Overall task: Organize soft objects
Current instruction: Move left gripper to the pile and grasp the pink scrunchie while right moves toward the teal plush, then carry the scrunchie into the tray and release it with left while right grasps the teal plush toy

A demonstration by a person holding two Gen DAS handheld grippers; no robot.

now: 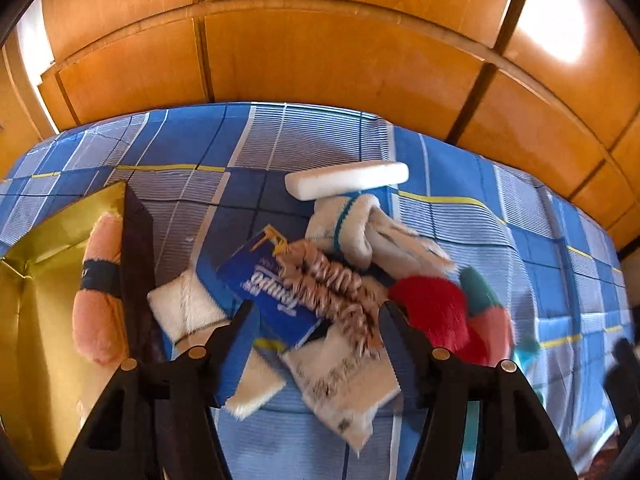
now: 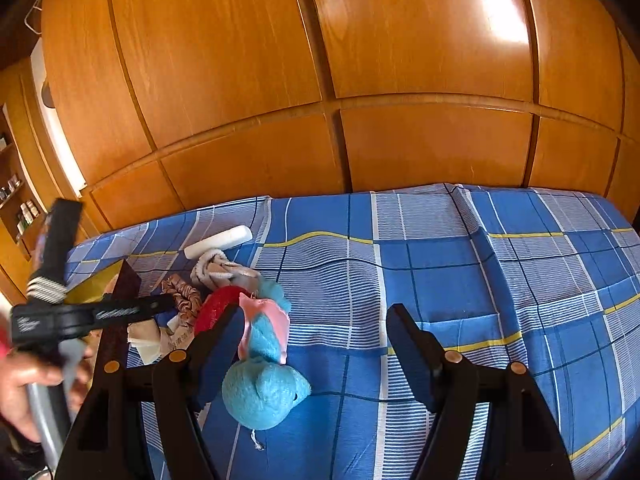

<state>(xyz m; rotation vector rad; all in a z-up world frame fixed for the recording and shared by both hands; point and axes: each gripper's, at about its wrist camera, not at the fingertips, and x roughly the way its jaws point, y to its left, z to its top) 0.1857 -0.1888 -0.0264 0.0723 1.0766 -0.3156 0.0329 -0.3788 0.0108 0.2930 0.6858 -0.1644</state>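
A pile of soft things lies on the blue checked bedspread. My left gripper is open over the pile, above a blue tissue pack and a beige scrunchie. Around them lie white furry cloths, a rolled white sock, a red plush and a white foam block. A pink plush sits in the gold-lined box at left. My right gripper is open and empty over the bed, with a blue and pink plush toy by its left finger.
A wooden wardrobe stands behind the bed. The box has a dark outer wall. In the right wrist view the left gripper's body and the hand holding it are at far left. Shelves stand at left.
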